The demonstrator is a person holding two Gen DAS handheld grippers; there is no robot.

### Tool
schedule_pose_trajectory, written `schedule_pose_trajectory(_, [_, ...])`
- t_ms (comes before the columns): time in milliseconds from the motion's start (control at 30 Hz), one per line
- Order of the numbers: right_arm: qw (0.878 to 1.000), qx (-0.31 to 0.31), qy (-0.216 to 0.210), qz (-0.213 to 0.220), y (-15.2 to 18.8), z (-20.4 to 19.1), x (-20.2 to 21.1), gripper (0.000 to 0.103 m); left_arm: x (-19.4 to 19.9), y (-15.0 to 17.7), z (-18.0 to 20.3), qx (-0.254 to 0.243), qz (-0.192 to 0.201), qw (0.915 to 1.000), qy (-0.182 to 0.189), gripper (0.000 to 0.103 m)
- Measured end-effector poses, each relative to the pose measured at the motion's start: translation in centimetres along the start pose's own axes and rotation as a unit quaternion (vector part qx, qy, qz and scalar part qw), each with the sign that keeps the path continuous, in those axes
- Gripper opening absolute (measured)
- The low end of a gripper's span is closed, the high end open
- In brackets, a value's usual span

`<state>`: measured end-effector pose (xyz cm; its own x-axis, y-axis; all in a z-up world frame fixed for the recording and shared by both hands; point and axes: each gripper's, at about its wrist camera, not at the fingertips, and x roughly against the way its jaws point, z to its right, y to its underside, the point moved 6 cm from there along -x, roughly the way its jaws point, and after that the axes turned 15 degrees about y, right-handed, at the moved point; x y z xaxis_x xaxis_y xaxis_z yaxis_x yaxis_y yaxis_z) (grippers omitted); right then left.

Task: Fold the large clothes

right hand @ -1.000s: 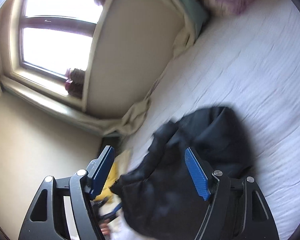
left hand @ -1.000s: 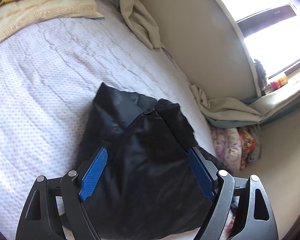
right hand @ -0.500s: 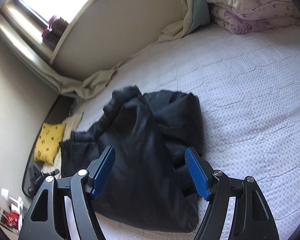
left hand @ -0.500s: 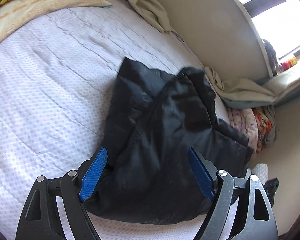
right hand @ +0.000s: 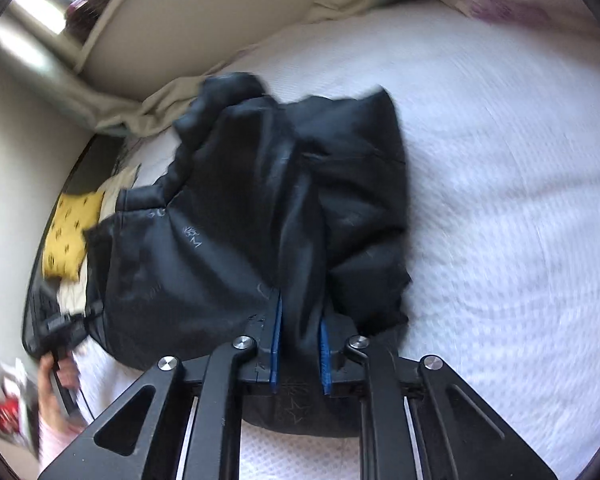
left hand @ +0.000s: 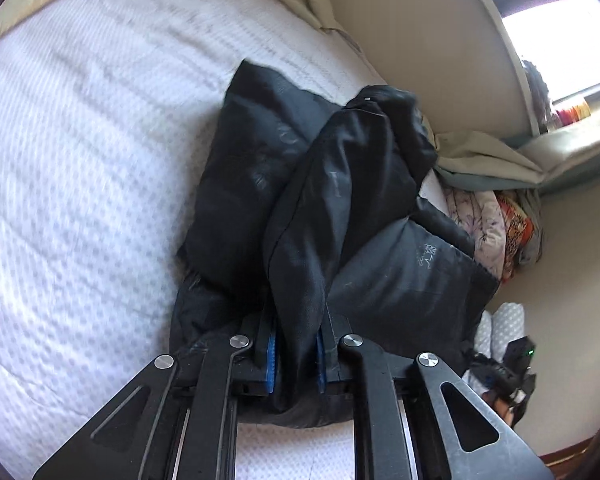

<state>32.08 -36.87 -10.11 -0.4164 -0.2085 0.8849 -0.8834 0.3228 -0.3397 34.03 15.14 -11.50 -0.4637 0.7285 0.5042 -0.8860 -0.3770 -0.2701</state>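
Observation:
A black padded jacket (left hand: pixel 260 168) lies crumpled near the edge of a white quilted bed (left hand: pixel 80 200). In the left wrist view my left gripper (left hand: pixel 296 332) has its jaws closing, and a raised fold of the jacket is pinched between the blue pads (left hand: pixel 271 348). The right wrist view shows the same jacket (right hand: pixel 240 240) on the bed (right hand: pixel 500 200). There my right gripper (right hand: pixel 300 324) is closing its jaws too, and another ridge of black fabric is squeezed between its pads (right hand: pixel 277 332).
A beige wall and a bright window run along the bed's far side, with a beige sheet (left hand: pixel 484 156) bunched against them. Floral bedding (left hand: pixel 480 216) is stacked beyond the jacket. A yellow cushion (right hand: pixel 70 236) lies at the bed's left edge above a person's hand (right hand: pixel 56 376).
Both grippers came down closer to the jacket and went from wide open to pinched on folds of it. The right wrist view also swung round toward the bed.

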Motion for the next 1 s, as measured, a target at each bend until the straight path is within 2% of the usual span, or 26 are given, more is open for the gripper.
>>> schedule_pose_trajectory(167, [1.000, 0.000, 0.024, -0.008, 0.3, 0.5, -2.9, 0.009, -1.9, 0.0, -1.6, 0.010, -0.006, 0.9999, -0.008, 0.022])
schedule_pose_trajectory(233, [1.000, -0.007, 0.022, -0.004, 0.4, 0.6, -3.5, 0.011, -1.7, 0.0, -1.4, 0.013, 0.000, 0.9999, -0.006, 0.026])
schedule_pose_trajectory(267, [1.000, -0.009, 0.022, -0.002, 0.4, 0.6, -3.3, 0.015, -1.5, 0.1, -1.3, 0.009, 0.001, 0.9999, -0.010, 0.029])
schedule_pose_trajectory(333, [1.000, -0.004, 0.024, -0.003, 0.4, 0.5, -2.5, 0.034, -1.0, -0.3, -0.3, -0.007, 0.003, 0.9995, -0.031, 0.037])
schedule_pose_trajectory(367, [0.999, 0.001, 0.032, -0.002, 0.6, -0.2, -1.9, 0.056, -0.7, -0.4, 0.4, -0.017, 0.007, 0.9988, -0.046, 0.043])
schedule_pose_trajectory(400, [0.999, 0.005, 0.045, 0.005, 0.5, -0.1, -1.0, 0.061, 0.3, -0.7, 1.2, -0.034, 0.021, 0.9964, -0.075, 0.046])
schedule_pose_trajectory(433, [0.997, 0.016, 0.067, 0.029, 0.3, -0.4, 0.4, 0.061, 1.0, -1.2, 2.1, -0.049, 0.035, 0.9932, -0.099, 0.053])
schedule_pose_trajectory(500, [0.989, 0.047, 0.118, 0.079, -0.3, -0.9, 3.1, 0.061, 2.6, -1.9, 4.2, -0.087, 0.073, 0.9853, -0.127, 0.056])
schedule_pose_trajectory(567, [0.978, 0.069, 0.148, 0.133, -0.8, -1.7, 5.2, 0.060, 3.2, -2.4, 6.4, -0.121, 0.093, 0.9810, -0.120, 0.058])
schedule_pose_trajectory(600, [0.972, 0.085, 0.152, 0.159, -1.2, -2.6, 6.2, 0.054, 3.2, -2.6, 7.9, -0.143, 0.102, 0.9785, -0.108, 0.059])
schedule_pose_trajectory(667, [0.968, 0.103, 0.140, 0.182, -2.0, -4.2, 6.9, 0.045, 2.4, -2.7, 10.2, -0.177, 0.105, 0.9739, -0.096, 0.069])
schedule_pose_trajectory(700, [0.966, 0.116, 0.129, 0.191, -2.4, -5.4, 6.9, 0.041, 1.5, -2.6, 11.3, -0.198, 0.101, 0.9702, -0.096, 0.070])
schedule_pose_trajectory(800, [0.963, 0.146, 0.114, 0.196, -3.8, -8.0, 6.0, 0.038, -2.5, -2.7, 13.3, -0.247, 0.067, 0.9602, -0.112, 0.071])
schedule_pose_trajectory(867, [0.961, 0.157, 0.113, 0.199, -4.7, -9.7, 4.9, 0.038, -4.8, -3.6, 12.9, -0.259, 0.054, 0.9553, -0.133, 0.071])
schedule_pose_trajectory(900, [0.961, 0.158, 0.114, 0.198, -5.1, -10.1, 4.1, 0.038, -6.0, -4.5, 11.7, -0.252, 0.047, 0.9539, -0.157, 0.071])
schedule_pose_trajectory(1000, [0.963, 0.150, 0.128, 0.185, -5.7, -9.1, 1.9, 0.038, -7.1, -6.0, 7.3, -0.198, 0.030, 0.9625, -0.183, 0.070])
